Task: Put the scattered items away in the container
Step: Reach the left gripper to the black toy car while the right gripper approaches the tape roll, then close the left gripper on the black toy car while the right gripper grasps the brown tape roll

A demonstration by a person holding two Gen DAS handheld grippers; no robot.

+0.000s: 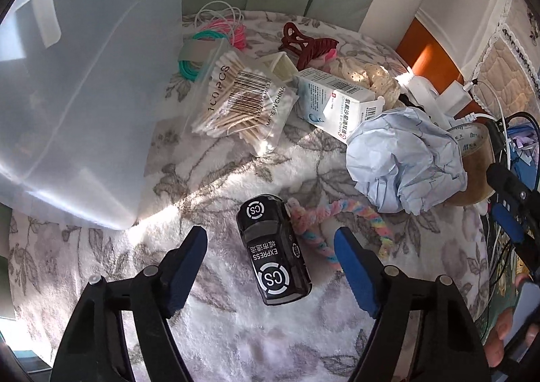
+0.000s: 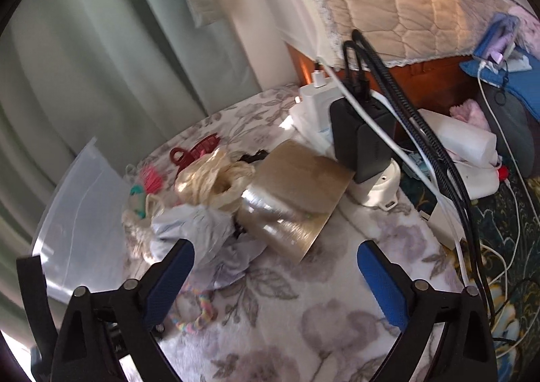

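A clear plastic container [image 1: 74, 105] stands at the left on a floral blanket; it also shows in the right wrist view [image 2: 81, 213]. My left gripper [image 1: 270, 243] is open, its jaws on either side of a black toy car [image 1: 273, 250] lying on the blanket. A pastel braided cord [image 1: 324, 230] lies beside the car. A bag of cotton swabs [image 1: 239, 101], a white medicine box [image 1: 337, 98] and crumpled blue paper [image 1: 405, 159] lie beyond. My right gripper [image 2: 275, 270] is open and empty, just short of a roll of brown tape [image 2: 293, 199].
Hair ties [image 1: 216, 34], a dark red claw clip [image 1: 307, 44] and a cream scrunchie [image 2: 216, 182] lie at the back. A black charger [image 2: 364, 142] with cables [image 2: 422, 132] and white adapters sits right of the tape. Curtains hang behind; a quilted bed stands at the right.
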